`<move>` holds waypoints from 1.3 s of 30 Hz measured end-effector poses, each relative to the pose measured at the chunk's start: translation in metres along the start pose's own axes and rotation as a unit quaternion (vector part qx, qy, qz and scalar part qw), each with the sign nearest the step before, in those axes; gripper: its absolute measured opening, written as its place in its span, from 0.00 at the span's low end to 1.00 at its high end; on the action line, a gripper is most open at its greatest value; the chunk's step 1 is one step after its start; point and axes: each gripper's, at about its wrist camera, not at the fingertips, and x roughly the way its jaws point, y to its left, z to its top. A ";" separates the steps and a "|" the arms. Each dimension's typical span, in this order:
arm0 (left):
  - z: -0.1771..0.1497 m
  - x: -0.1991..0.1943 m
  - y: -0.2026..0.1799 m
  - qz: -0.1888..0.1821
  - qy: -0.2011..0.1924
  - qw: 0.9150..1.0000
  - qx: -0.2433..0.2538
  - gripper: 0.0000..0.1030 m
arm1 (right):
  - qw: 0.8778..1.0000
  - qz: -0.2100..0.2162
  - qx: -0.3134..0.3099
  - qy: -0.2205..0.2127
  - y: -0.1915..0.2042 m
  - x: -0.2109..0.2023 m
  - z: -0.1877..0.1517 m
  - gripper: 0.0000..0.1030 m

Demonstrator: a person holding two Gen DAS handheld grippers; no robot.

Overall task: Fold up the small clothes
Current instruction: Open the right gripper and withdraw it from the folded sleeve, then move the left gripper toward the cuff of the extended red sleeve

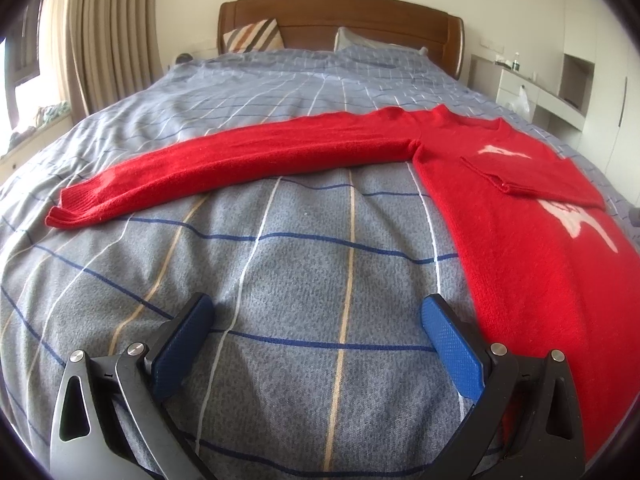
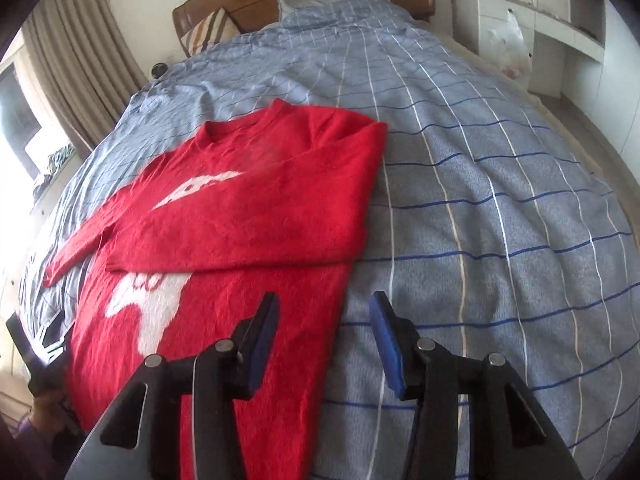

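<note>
A red knit sweater point(image 1: 520, 248) with a white figure lies flat on the bed. Its left sleeve point(image 1: 240, 168) stretches straight out to the left. Its right sleeve point(image 2: 256, 216) is folded across the chest. My left gripper point(image 1: 316, 312) is open and empty, above the bedspread just left of the sweater's side edge. My right gripper point(image 2: 324, 312) is open and empty, over the sweater's right edge near the hem point(image 2: 256, 360). The left gripper also shows at the far left of the right wrist view point(image 2: 40, 360).
The bed point(image 1: 280, 272) has a grey-blue checked cover. A wooden headboard point(image 1: 340, 16), a striped cushion point(image 1: 256, 36) and a pillow point(image 2: 332, 8) are at the far end. Curtains point(image 1: 108, 32) hang at the left; white cabinets point(image 2: 540, 40) stand at the right.
</note>
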 end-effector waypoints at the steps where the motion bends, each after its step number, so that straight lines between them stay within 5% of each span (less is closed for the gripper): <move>1: 0.000 0.000 0.000 0.000 0.000 1.000 0.000 1.00 | 1.000 -0.003 -0.015 -0.001 0.003 -0.002 -0.009 0.50; 6: 0.000 -0.001 0.001 -0.005 0.001 1.000 -0.002 1.00 | 0.998 -0.064 -0.014 -0.009 -0.021 0.011 -0.052 0.54; 18: -0.003 -0.002 -0.003 0.007 -0.007 1.000 0.006 1.00 | 0.994 -0.020 0.009 -0.112 -0.039 0.008 -0.087 0.60; 39: -0.004 -0.002 -0.004 0.009 -0.007 1.000 0.007 1.00 | 0.993 -0.035 -0.003 -0.115 -0.035 0.012 -0.087 0.62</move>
